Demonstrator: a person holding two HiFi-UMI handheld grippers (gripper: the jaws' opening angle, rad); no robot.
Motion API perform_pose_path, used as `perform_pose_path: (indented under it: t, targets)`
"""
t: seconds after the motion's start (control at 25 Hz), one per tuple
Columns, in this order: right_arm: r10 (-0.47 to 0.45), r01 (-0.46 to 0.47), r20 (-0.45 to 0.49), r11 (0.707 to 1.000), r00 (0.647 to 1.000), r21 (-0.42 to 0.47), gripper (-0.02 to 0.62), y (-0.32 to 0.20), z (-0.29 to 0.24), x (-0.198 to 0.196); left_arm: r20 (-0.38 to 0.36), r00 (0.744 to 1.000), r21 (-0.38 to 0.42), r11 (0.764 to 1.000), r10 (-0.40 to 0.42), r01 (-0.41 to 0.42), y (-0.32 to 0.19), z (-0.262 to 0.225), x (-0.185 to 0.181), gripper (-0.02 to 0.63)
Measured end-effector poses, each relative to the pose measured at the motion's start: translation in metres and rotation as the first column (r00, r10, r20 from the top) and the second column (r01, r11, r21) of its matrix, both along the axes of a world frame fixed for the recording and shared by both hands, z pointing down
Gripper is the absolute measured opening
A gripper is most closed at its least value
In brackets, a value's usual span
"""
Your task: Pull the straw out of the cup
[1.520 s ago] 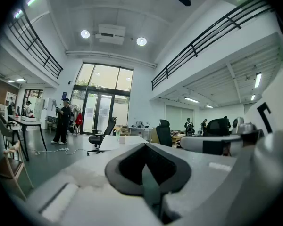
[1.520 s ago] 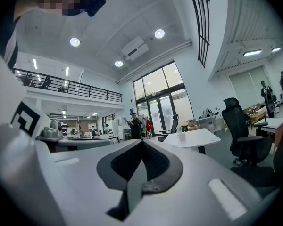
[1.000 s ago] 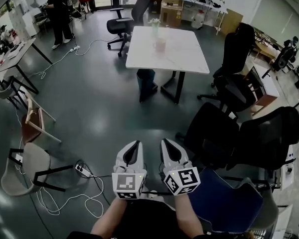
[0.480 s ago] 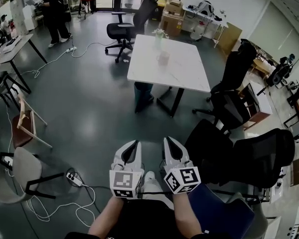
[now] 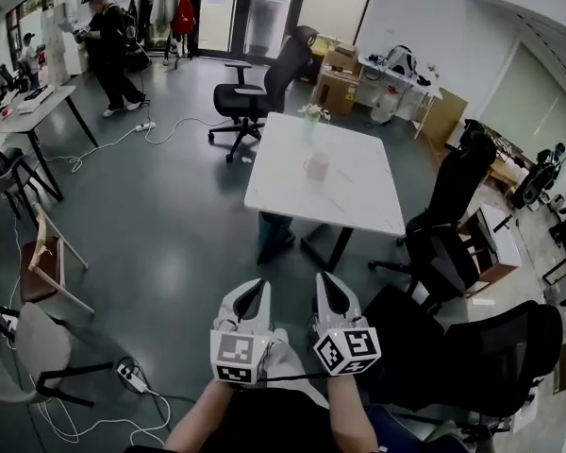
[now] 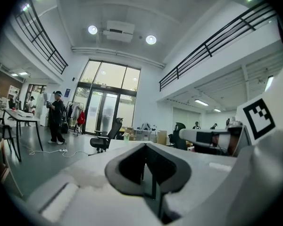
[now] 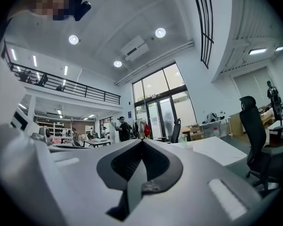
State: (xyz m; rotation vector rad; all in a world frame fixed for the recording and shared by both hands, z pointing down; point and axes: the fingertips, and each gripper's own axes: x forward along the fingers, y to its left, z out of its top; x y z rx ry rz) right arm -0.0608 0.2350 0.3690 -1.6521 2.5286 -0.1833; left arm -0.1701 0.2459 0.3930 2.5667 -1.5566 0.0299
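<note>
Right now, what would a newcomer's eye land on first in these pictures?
The left hand-held gripper and right hand-held gripper sit side by side at the bottom of the head view, both shut and empty. Ahead of them stands a white table bearing a pink cup and a small vase of flowers. A person in dark clothes stands at the far left, at the back.

White table (image 5: pixel 363 196): pink cup (image 5: pixel 315 166) near middle, flower vase (image 5: pixel 310 123) at far edge
</note>
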Motion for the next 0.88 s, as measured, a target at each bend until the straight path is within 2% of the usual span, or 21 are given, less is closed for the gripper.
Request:
perform_pose_path:
  t: [0.16,0.28,0.4,0.64,0.76,0.88]
  targets:
    - [-0.022,0.021,0.029,1.000,0.999,0.018,0.002,-0.064,0.009,0.013,0.008,0.999,0.042,0.998,-0.043,0.043,-0.063,0.001,0.009,0.000]
    - [-0.024,0.023,0.049,1.000,0.999,0.015,0.003,-0.116,0.023,0.033,0.013,0.997,0.045,0.996,-0.074,0.074,-0.118,0.014,0.023,0.001]
    - [0.001,-0.001,0.065,1.000,0.998,0.000,0.002,-0.182,0.031,0.069,0.024,0.998,0.018,0.998,-0.064,0.064,-0.183,0.023,0.053,0.000]
    - [0.003,-0.002,0.088,1.000,0.996,-0.013,0.002,-0.326,0.010,0.137,0.041,0.998,0.013,0.999,-0.051,0.050,-0.325,0.004,0.125,0.000]
    - [-0.022,0.026,0.110,0.999,0.994,-0.039,0.002,-0.383,0.012,0.153,0.074,0.996,-0.005,0.998,-0.058,0.058,-0.378,0.005,0.150,0.000]
    - [-0.057,0.066,0.129,0.996,0.990,-0.066,0.002,-0.416,0.016,0.159,0.093,0.994,-0.043,0.997,-0.061,0.066,-0.413,0.008,0.166,0.000]
